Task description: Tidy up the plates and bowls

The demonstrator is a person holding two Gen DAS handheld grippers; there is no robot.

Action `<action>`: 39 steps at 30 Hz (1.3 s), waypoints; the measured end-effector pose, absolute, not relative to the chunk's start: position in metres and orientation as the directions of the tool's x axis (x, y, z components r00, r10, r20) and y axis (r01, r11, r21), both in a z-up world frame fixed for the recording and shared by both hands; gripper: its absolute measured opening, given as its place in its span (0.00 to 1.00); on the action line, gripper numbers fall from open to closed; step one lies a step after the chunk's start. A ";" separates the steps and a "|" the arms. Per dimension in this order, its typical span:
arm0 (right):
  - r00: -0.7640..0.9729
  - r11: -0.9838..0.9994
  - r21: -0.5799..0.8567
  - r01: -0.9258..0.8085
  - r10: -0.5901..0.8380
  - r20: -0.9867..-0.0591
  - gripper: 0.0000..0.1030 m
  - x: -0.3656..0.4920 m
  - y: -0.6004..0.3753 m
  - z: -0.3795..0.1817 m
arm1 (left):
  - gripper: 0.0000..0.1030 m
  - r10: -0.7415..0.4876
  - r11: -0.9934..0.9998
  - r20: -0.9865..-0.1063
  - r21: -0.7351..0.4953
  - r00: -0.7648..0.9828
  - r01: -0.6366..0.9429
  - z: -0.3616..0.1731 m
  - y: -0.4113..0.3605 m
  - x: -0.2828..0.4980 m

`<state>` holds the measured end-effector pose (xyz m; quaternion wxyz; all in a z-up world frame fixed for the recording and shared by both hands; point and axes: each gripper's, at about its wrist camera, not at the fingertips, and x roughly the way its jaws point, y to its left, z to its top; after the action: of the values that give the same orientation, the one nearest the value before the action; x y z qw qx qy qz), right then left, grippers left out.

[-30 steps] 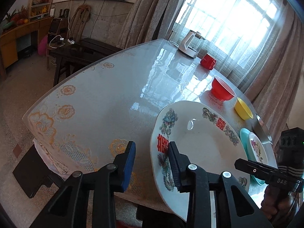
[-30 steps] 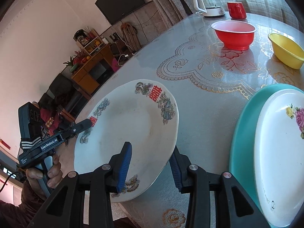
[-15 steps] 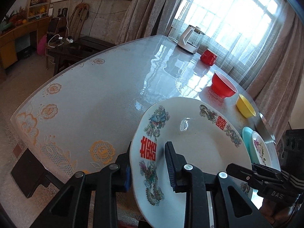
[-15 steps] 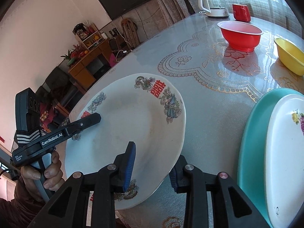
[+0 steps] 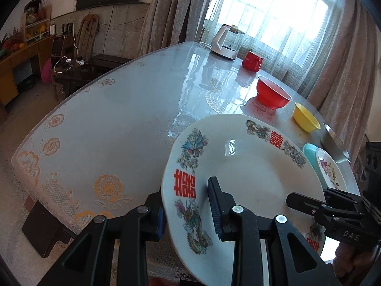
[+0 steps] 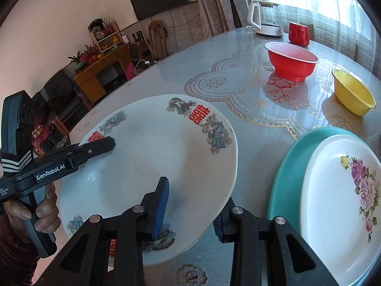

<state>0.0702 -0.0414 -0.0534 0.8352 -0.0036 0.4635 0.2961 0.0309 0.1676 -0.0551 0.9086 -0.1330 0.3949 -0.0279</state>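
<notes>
Large white plate (image 6: 147,166) with red characters and bird-and-flower decals, held tilted at the near edge of the bench (image 5: 114,109), above the glossy lace-patterned cover. Pinched at two opposite rim sections: left hand-held gripper (image 5: 188,212) clamped across the rim beside a red character, one pad on the face, the other behind; right hand-held gripper (image 6: 190,207) clamped likewise on the near rim, blue pad on the face, second pad under the edge. Judged ceramic: stiff, fairly heavy for its span, glazed and slick, breakable if dropped or knocked on the bench edge. Best hold judged to be the flat rim band, pads well in from the lip, two grips opposite each other to stop it swinging. Risk of slipping on the glaze if tilted further. Likely stacking spot: teal plate (image 6: 288,174) with rose-patterned oval plate (image 6: 333,202) on it, just to the right. Red bowl (image 6: 291,62) and yellow bowl (image 6: 352,93) well apart, farther back; kettle (image 6: 264,19) and red mug (image 6: 298,33) at the far edge.
</notes>
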 end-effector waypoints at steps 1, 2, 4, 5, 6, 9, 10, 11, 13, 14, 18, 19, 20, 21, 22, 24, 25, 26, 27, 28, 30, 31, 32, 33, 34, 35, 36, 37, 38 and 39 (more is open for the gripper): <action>0.395 0.823 0.276 -0.497 0.498 -0.772 0.33 0.071 -0.043 -0.054 | 0.30 -0.157 0.962 -0.711 -0.266 0.686 -0.055 -0.055 0.168 0.031; 0.396 0.822 0.271 -0.501 0.496 -0.773 0.33 0.071 -0.042 -0.053 | 0.30 -0.162 0.960 -0.711 -0.274 0.685 -0.057 -0.055 0.170 0.032; 0.403 0.821 0.251 -0.513 0.489 -0.774 0.33 0.070 -0.040 -0.053 | 0.30 -0.158 0.960 -0.710 -0.273 0.686 -0.062 -0.054 0.172 0.033; 0.407 0.821 0.242 -0.517 0.485 -0.774 0.33 0.069 -0.037 -0.052 | 0.30 -0.148 0.964 -0.710 -0.258 0.688 -0.059 -0.053 0.171 0.033; 0.409 0.822 0.239 -0.517 0.483 -0.775 0.33 0.068 -0.037 -0.051 | 0.30 -0.133 0.970 -0.708 -0.238 0.694 -0.057 -0.051 0.168 0.033; 0.427 0.822 0.232 -0.521 0.486 -0.762 0.33 0.066 -0.038 -0.048 | 0.30 -0.130 0.973 -0.696 -0.225 0.706 -0.043 -0.048 0.166 0.031; 0.431 0.821 0.241 -0.518 0.493 -0.756 0.33 0.066 -0.039 -0.046 | 0.30 -0.141 0.971 -0.693 -0.236 0.707 -0.037 -0.048 0.166 0.030; 0.439 0.821 0.242 -0.517 0.497 -0.748 0.33 0.066 -0.041 -0.043 | 0.30 -0.145 0.971 -0.692 -0.236 0.707 -0.032 -0.048 0.165 0.030; 0.449 0.824 0.224 -0.521 0.488 -0.748 0.33 0.066 -0.042 -0.042 | 0.30 -0.146 0.973 -0.692 -0.228 0.707 -0.023 -0.049 0.162 0.029; 0.455 0.828 0.210 -0.520 0.477 -0.752 0.33 0.066 -0.042 -0.042 | 0.30 -0.148 0.973 -0.689 -0.228 0.710 -0.019 -0.048 0.161 0.029; 0.461 0.832 0.222 -0.508 0.481 -0.746 0.33 0.062 -0.048 -0.040 | 0.30 -0.163 0.974 -0.669 -0.228 0.725 0.008 -0.042 0.158 0.027; 0.465 0.833 0.228 -0.503 0.483 -0.742 0.33 0.061 -0.050 -0.038 | 0.30 -0.162 0.975 -0.666 -0.221 0.728 0.015 -0.040 0.155 0.027; 0.470 0.835 0.232 -0.498 0.485 -0.738 0.33 0.060 -0.052 -0.036 | 0.30 -0.160 0.977 -0.664 -0.212 0.731 0.021 -0.038 0.153 0.027; 0.475 0.837 0.234 -0.494 0.485 -0.734 0.33 0.060 -0.054 -0.034 | 0.30 -0.159 0.979 -0.659 -0.202 0.735 0.031 -0.035 0.150 0.027; 0.481 0.839 0.236 -0.490 0.486 -0.730 0.33 0.057 -0.056 -0.033 | 0.30 -0.164 0.979 -0.654 -0.199 0.738 0.042 -0.033 0.147 0.028; 0.496 0.846 0.236 -0.479 0.482 -0.722 0.33 0.055 -0.062 -0.028 | 0.30 -0.182 0.977 -0.646 -0.205 0.741 0.062 -0.028 0.141 0.030; 0.505 0.850 0.236 -0.471 0.479 -0.718 0.33 0.054 -0.066 -0.026 | 0.30 -0.191 0.976 -0.644 -0.204 0.741 0.074 -0.027 0.138 0.030; 0.515 0.855 0.235 -0.463 0.475 -0.714 0.33 0.052 -0.070 -0.022 | 0.30 -0.198 0.976 -0.642 -0.201 0.740 0.087 -0.025 0.134 0.032; 0.525 0.859 0.231 -0.456 0.469 -0.710 0.33 0.050 -0.074 -0.020 | 0.30 -0.207 0.975 -0.639 -0.197 0.741 0.103 -0.023 0.128 0.034; 0.537 0.865 0.225 -0.448 0.462 -0.706 0.33 0.049 -0.078 -0.017 | 0.30 -0.218 0.974 -0.636 -0.194 0.740 0.119 -0.021 0.123 0.036; 0.561 0.879 0.213 -0.427 0.442 -0.700 0.33 0.046 -0.088 -0.012 | 0.30 -0.239 0.970 -0.629 -0.191 0.740 0.151 -0.016 0.111 0.039; 0.572 0.885 0.211 -0.416 0.435 -0.695 0.33 0.044 -0.094 -0.009 | 0.30 -0.249 0.968 -0.624 -0.189 0.740 0.166 -0.014 0.105 0.040; 0.581 0.890 0.210 -0.404 0.427 -0.693 0.33 0.043 -0.100 -0.007 | 0.30 -0.261 0.965 -0.620 -0.189 0.740 0.182 -0.011 0.099 0.043; 0.591 0.897 0.208 -0.389 0.417 -0.691 0.33 0.042 -0.107 -0.005 | 0.30 -0.272 0.962 -0.618 -0.187 0.738 0.198 -0.009 0.091 0.046; 0.601 0.904 0.206 -0.374 0.405 -0.689 0.33 0.041 -0.113 -0.004 | 0.30 -0.281 0.960 -0.616 -0.184 0.736 0.213 -0.007 0.084 0.048; 0.610 0.911 0.202 -0.359 0.393 -0.688 0.33 0.040 -0.119 -0.003 | 0.30 -0.291 0.957 -0.615 -0.181 0.733 0.228 -0.005 0.077 0.050; 0.619 0.918 0.198 -0.344 0.381 -0.687 0.33 0.040 -0.125 -0.001 | 0.30 -0.304 0.953 -0.612 -0.179 0.730 0.246 -0.003 0.070 0.052; 0.630 0.925 0.194 -0.327 0.367 -0.685 0.33 0.039 -0.132 0.000 | 0.30 -0.316 0.948 -0.608 -0.178 0.728 0.263 -0.001 0.063 0.054; 0.639 0.931 0.192 -0.310 0.354 -0.683 0.33 0.039 -0.139 0.001 | 0.30 -0.328 0.944 -0.606 -0.176 0.725 0.281 0.001 0.055 0.056; 0.647 0.937 0.190 -0.294 0.342 -0.681 0.33 0.038 -0.145 0.003 | 0.30 -0.338 0.939 -0.606 -0.171 0.720 0.297 0.002 0.047 0.058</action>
<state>0.0377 -0.1455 0.0026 0.9070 0.0313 0.3817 0.1752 0.0577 0.0468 0.0022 0.9269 -0.0307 0.3326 -0.1712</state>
